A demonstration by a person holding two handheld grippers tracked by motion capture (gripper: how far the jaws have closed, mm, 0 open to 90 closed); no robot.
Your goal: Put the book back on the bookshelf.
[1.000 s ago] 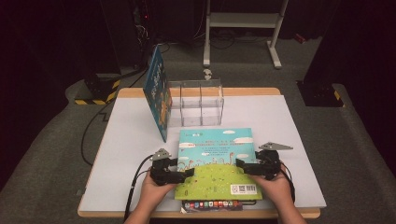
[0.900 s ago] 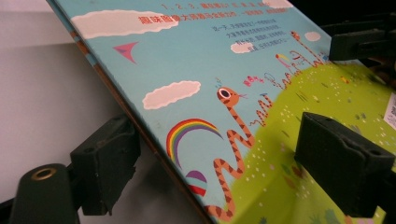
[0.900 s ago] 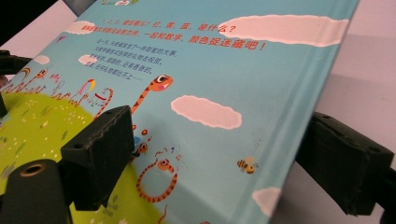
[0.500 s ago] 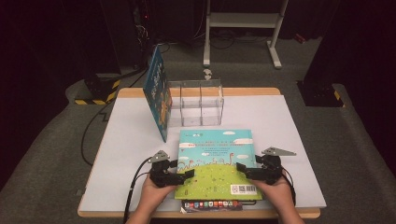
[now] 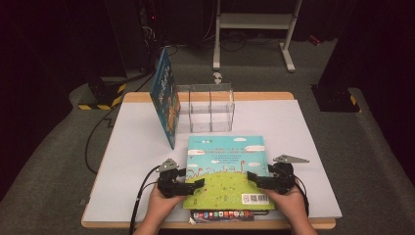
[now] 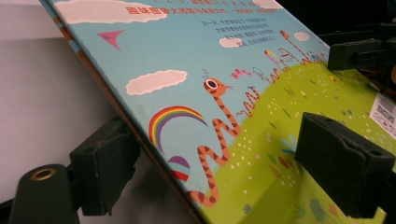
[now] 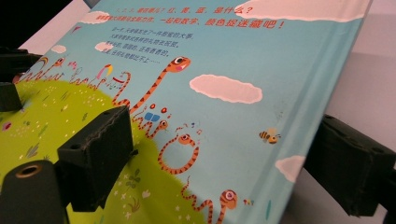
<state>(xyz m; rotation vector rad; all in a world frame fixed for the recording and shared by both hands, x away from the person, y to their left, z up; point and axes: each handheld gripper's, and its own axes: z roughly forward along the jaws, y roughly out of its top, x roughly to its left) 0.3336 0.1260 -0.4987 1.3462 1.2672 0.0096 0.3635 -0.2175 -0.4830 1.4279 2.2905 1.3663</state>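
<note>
A picture book (image 5: 226, 166) with a blue-sky and green-hill cover lies on top of another book (image 5: 222, 214) at the table's near edge. My left gripper (image 5: 198, 185) stands open at its left edge. In the left gripper view one jaw sits under the cover's edge and the other over the green hill, with the book (image 6: 196, 56) slanting between them. At the right edge my right gripper (image 5: 252, 177) is open in the same way, straddling the book (image 7: 224, 56). A hand holds each gripper.
A second blue book (image 5: 164, 98) stands tilted against a clear acrylic divider box (image 5: 210, 110) at the back middle. The white table top (image 5: 303, 127) spreads to either side. Dark floor, cables and a white stand lie beyond the far edge.
Both grippers have edged slightly toward the near side of the table. The picture book has hardly moved.
</note>
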